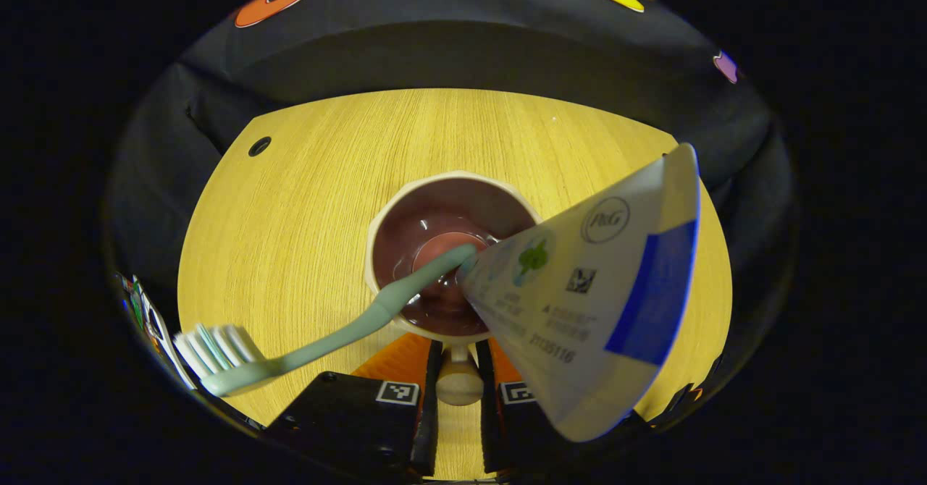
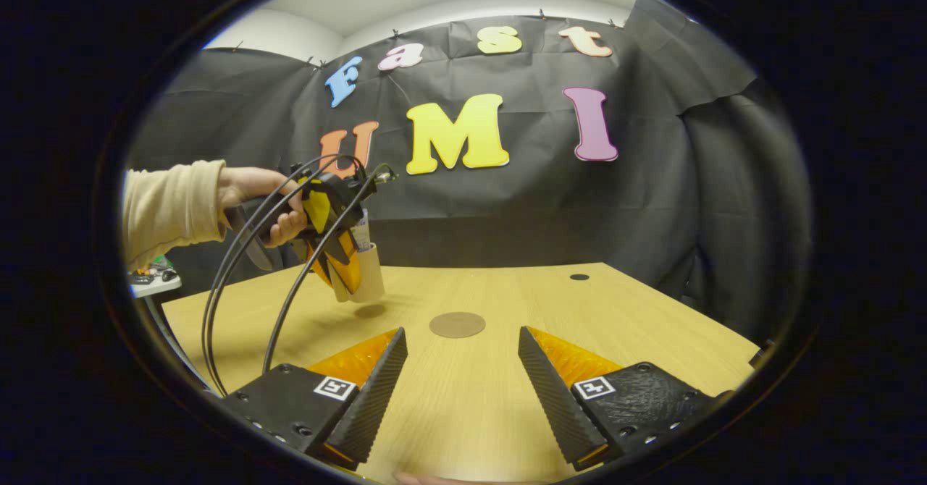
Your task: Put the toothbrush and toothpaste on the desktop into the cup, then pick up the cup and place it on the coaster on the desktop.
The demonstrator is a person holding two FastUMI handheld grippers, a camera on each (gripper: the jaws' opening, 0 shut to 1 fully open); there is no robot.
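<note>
In the left gripper view I look down into a cream cup (image 1: 384, 213) with a dark red inside. A pale green toothbrush (image 1: 340, 336) and a white and blue toothpaste tube (image 1: 601, 297) stand in it and lean outward. My left gripper (image 1: 458, 384) is shut on the cup's handle (image 1: 458, 382). In the right gripper view that gripper (image 2: 340, 268), in a hand, holds the cup (image 2: 366, 275) in the air above the wooden desktop (image 2: 449, 398). A round brown coaster (image 2: 457, 324) lies on the desktop to the cup's right. My right gripper (image 2: 463, 376) hovers open near the front.
A small round hole (image 2: 579, 277) sits in the desktop toward the back right. Black cables (image 2: 239, 304) loop down from the left gripper. A sleeve (image 2: 170, 210) reaches in from the left, and a cluttered tray (image 2: 152, 276) stands beyond the desktop's left edge.
</note>
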